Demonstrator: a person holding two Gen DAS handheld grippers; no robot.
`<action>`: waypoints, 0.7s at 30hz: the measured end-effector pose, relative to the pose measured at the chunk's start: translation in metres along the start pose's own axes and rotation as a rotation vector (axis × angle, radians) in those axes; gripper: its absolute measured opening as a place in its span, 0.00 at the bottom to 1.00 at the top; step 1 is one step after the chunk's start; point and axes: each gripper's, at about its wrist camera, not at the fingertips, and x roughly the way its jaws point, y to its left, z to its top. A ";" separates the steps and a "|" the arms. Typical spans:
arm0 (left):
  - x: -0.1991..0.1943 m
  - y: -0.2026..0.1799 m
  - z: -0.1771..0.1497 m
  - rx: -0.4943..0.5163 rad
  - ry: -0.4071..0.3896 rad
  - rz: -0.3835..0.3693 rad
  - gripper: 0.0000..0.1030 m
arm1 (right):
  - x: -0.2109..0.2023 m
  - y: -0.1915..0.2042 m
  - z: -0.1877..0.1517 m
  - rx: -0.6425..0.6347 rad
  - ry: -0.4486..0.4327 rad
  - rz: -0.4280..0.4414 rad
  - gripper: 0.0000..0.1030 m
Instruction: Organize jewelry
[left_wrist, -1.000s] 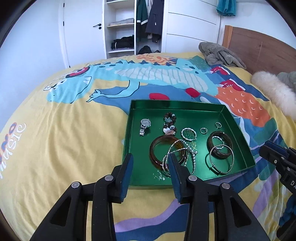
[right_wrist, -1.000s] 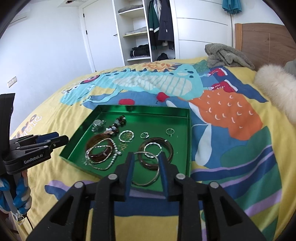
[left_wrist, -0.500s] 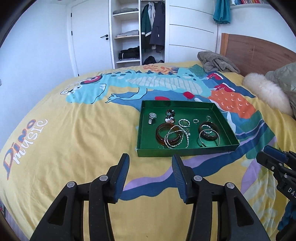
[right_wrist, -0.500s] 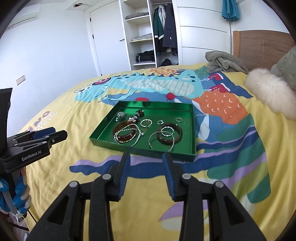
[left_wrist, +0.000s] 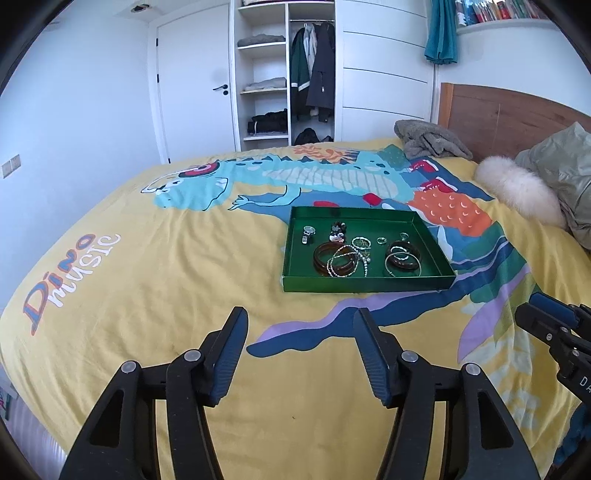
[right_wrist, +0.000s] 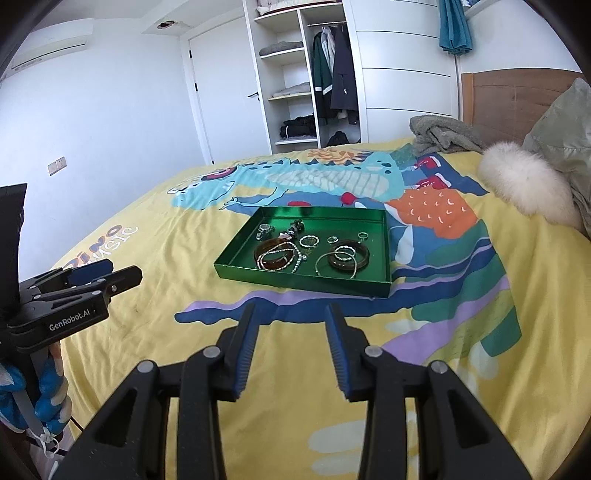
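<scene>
A green tray (left_wrist: 365, 285) lies on the bed and also shows in the right wrist view (right_wrist: 295, 281). In it lie a wristwatch (left_wrist: 307, 234), a dark bead piece (left_wrist: 337, 231), brown bangles (left_wrist: 334, 260), silver bangles (left_wrist: 402, 263) and small rings (left_wrist: 381, 240). My left gripper (left_wrist: 300, 320) is open and empty, well short of the tray's near edge. My right gripper (right_wrist: 290, 314) is open and empty, also short of the tray. Each gripper shows at the edge of the other's view.
The bed has a yellow dinosaur-print cover (left_wrist: 147, 277). A grey blanket (left_wrist: 430, 142), a white fur cushion (left_wrist: 517, 194) and a pale jacket (left_wrist: 561, 166) lie by the wooden headboard (left_wrist: 498, 118). An open wardrobe (left_wrist: 288, 74) stands behind.
Both grippers have drawn back and up from the tray, which now looks smaller and farther. The jewelry has not moved. Both grippers stay open.
</scene>
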 end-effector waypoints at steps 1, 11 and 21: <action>-0.005 0.000 -0.002 -0.002 -0.005 0.003 0.61 | -0.005 0.001 -0.001 -0.002 -0.007 0.000 0.35; -0.053 -0.009 -0.026 0.010 -0.056 0.025 0.70 | -0.052 0.013 -0.023 -0.025 -0.053 0.000 0.40; -0.093 -0.022 -0.050 0.037 -0.115 0.046 0.82 | -0.097 0.029 -0.043 -0.039 -0.102 -0.068 0.45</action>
